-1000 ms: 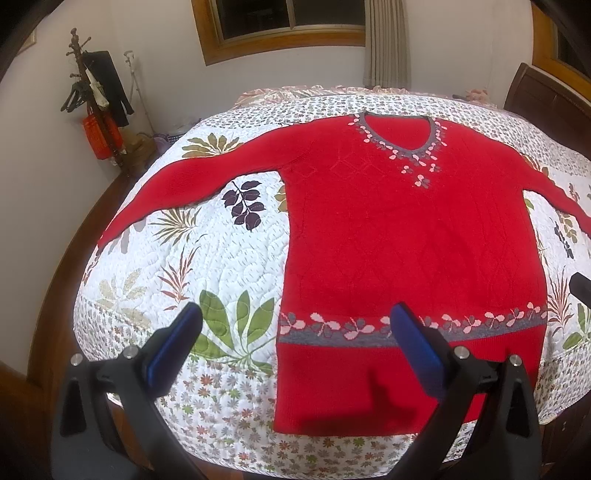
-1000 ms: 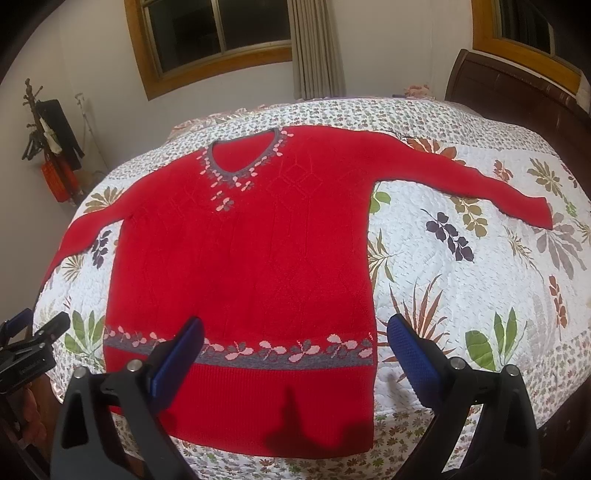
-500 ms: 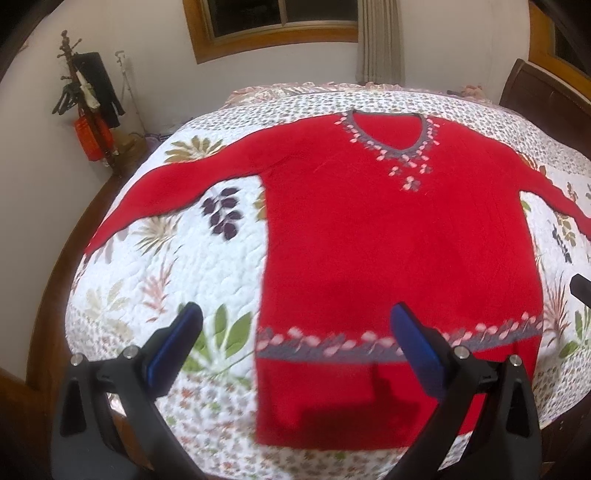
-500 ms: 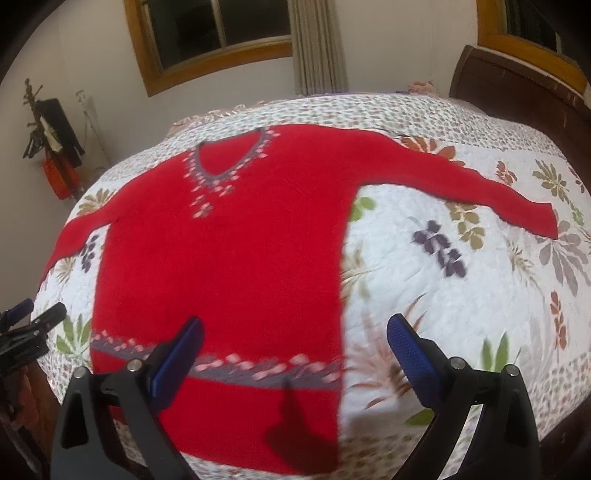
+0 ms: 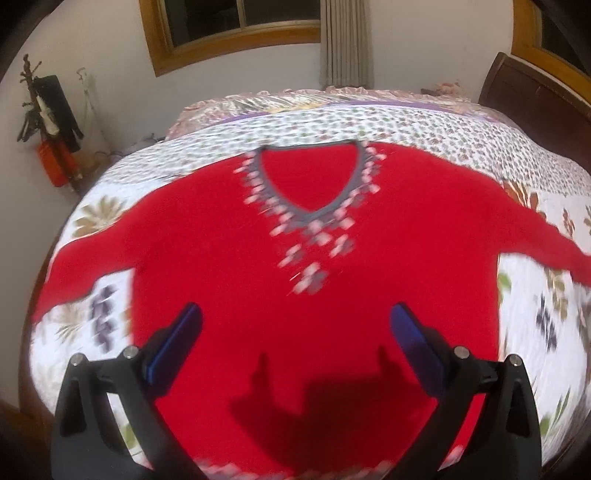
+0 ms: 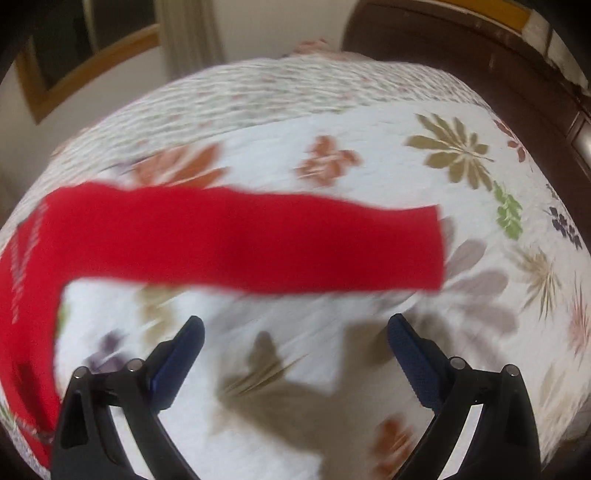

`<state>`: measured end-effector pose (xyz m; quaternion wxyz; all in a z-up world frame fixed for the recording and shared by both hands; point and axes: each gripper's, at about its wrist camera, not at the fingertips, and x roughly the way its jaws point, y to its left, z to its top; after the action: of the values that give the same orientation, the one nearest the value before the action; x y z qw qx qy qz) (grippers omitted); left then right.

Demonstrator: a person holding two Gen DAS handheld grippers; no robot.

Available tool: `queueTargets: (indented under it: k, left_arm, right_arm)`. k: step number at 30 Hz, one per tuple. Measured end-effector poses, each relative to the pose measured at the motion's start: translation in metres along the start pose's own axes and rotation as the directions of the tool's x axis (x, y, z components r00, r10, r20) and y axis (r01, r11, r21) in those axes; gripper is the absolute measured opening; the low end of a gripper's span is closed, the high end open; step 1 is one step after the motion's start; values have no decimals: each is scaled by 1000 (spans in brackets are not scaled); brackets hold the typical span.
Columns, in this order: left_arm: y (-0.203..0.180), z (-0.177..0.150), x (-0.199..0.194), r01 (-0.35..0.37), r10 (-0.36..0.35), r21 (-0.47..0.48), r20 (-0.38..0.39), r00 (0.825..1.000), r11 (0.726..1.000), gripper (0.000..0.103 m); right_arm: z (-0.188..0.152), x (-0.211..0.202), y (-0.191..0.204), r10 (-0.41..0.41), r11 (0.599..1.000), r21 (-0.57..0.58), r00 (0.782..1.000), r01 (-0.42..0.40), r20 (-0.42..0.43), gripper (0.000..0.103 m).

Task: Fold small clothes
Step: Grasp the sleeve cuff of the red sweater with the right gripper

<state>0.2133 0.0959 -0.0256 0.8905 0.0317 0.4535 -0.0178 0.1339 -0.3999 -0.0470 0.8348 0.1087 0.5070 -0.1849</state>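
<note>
A red sweater (image 5: 295,288) with a grey V-neck and pink leaf trim lies flat, face up, on the quilted bed, both sleeves spread outward. My left gripper (image 5: 295,317) hovers open above the sweater's chest, nothing between its blue pads. In the right wrist view the sweater's right sleeve (image 6: 258,240) stretches across the quilt, its cuff (image 6: 432,247) pointing right. My right gripper (image 6: 295,328) is open just below that sleeve, over bare quilt, holding nothing. Both views are blurred by motion.
The bed's floral quilt (image 6: 406,155) spreads around the sweater. A dark wooden headboard (image 5: 535,99) stands at the right. A coat rack (image 5: 48,122) with hanging items stands by the left wall. A wood-framed window (image 5: 236,33) and curtain are behind.
Both grippers moved forward over the bed. The left went from the hem up to the chest. The right swung rightward from the hem to the right sleeve. Both stayed open.
</note>
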Motion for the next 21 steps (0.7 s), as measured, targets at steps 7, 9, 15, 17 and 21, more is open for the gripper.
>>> queueTargets:
  k: [7, 9, 15, 17, 21]
  left_arm:
    - [-79, 32, 39, 56, -55, 51, -16, 998, 997, 101]
    - [-92, 35, 46, 69, -68, 62, -22, 997, 996, 101]
    - [-116, 41, 56, 62, -62, 102, -7, 998, 993, 101]
    - [-114, 40, 59, 55, -55, 111, -10, 998, 992, 101]
    - [-105, 39, 63, 33, -32, 107, -9, 999, 994, 101]
  right_arm:
    - [42, 46, -74, 39, 996, 80, 997, -33, -68, 99]
    - [47, 52, -81, 47, 997, 65, 996, -43, -73, 99]
    - [58, 62, -96, 118, 992, 49, 992, -115, -53, 94]
    - [62, 59, -107, 146, 987, 79, 988, -142, -49, 88]
    - [63, 58, -122, 186, 978, 109, 981, -179, -58, 75]
